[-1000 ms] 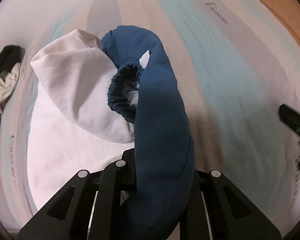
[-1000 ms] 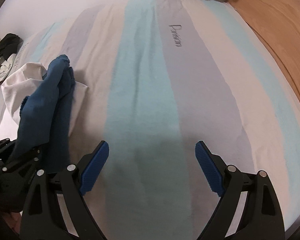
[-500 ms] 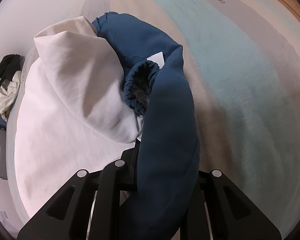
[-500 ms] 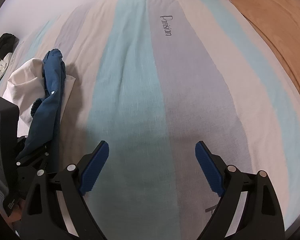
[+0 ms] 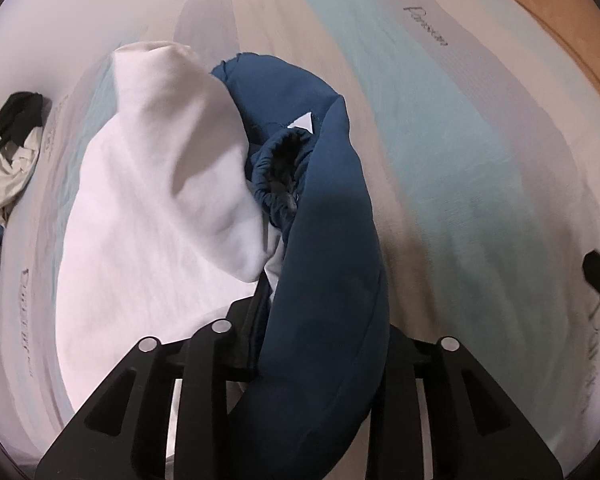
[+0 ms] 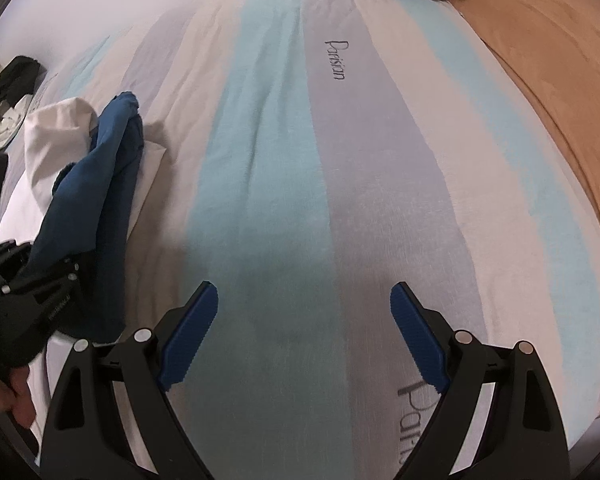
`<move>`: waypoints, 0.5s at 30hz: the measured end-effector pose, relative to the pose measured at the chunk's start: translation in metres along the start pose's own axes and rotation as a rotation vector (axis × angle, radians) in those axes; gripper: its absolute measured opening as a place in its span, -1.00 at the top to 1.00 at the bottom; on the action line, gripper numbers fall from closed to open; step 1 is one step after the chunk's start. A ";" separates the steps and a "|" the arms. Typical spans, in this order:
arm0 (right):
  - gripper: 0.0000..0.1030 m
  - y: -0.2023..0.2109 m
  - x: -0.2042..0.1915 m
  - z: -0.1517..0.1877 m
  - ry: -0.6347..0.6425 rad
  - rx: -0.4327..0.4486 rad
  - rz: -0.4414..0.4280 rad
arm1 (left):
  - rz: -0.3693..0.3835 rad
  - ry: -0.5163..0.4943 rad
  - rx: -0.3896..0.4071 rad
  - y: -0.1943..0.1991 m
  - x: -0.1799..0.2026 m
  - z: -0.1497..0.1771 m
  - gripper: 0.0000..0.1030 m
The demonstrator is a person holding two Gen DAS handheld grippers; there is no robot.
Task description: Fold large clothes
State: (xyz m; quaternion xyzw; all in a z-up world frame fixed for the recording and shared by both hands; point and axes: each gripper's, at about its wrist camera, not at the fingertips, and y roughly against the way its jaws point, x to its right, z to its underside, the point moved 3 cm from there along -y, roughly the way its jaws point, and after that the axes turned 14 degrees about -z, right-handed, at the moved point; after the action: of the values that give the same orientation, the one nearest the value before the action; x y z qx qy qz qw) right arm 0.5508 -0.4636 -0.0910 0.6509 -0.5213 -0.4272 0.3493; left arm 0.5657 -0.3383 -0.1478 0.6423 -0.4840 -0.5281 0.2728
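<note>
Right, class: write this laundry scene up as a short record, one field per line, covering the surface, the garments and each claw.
surface: striped bedspread in grey, cream and turquoise, printed "Parisian"
main garment: blue garment, bunched, with an elastic cuff showing
second garment: white garment, lying beside and partly under the blue one
left claw: left claw shut on the blue garment, lifting one end
right claw: right claw open, above bare bedspread, holding nothing
background: black and white clothes pile at the far left edge
floor: wooden floor to the right of the bed
</note>
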 end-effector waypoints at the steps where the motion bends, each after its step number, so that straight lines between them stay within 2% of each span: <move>1: -0.64 0.002 -0.003 0.001 0.007 -0.003 0.004 | 0.016 0.000 0.000 0.003 -0.002 0.000 0.25; 2: -0.64 0.003 -0.004 0.001 0.011 -0.005 0.006 | 0.031 0.000 0.002 0.008 -0.002 -0.003 0.05; 4: -0.64 0.007 -0.008 0.003 0.019 -0.006 0.013 | 0.075 0.001 0.022 0.021 -0.005 -0.003 -0.21; 6: -0.64 0.011 -0.010 0.003 0.023 -0.008 0.019 | 0.118 -0.004 0.041 0.034 -0.007 -0.003 -0.33; 8: -0.64 0.018 -0.012 0.003 0.025 -0.007 0.029 | 0.157 -0.010 0.046 0.045 -0.010 -0.002 -0.54; 12: -0.64 0.029 -0.027 0.000 0.037 -0.001 0.030 | 0.243 -0.002 0.057 0.067 -0.035 0.003 -0.75; 15: -0.64 0.033 -0.052 -0.007 0.074 0.001 0.001 | 0.294 0.004 0.031 0.061 -0.070 0.008 -0.86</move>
State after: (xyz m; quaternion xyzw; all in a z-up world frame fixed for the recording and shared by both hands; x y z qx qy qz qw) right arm 0.5400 -0.4198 -0.0489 0.6661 -0.5086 -0.4026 0.3683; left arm 0.5395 -0.2968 -0.0688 0.5697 -0.5803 -0.4736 0.3382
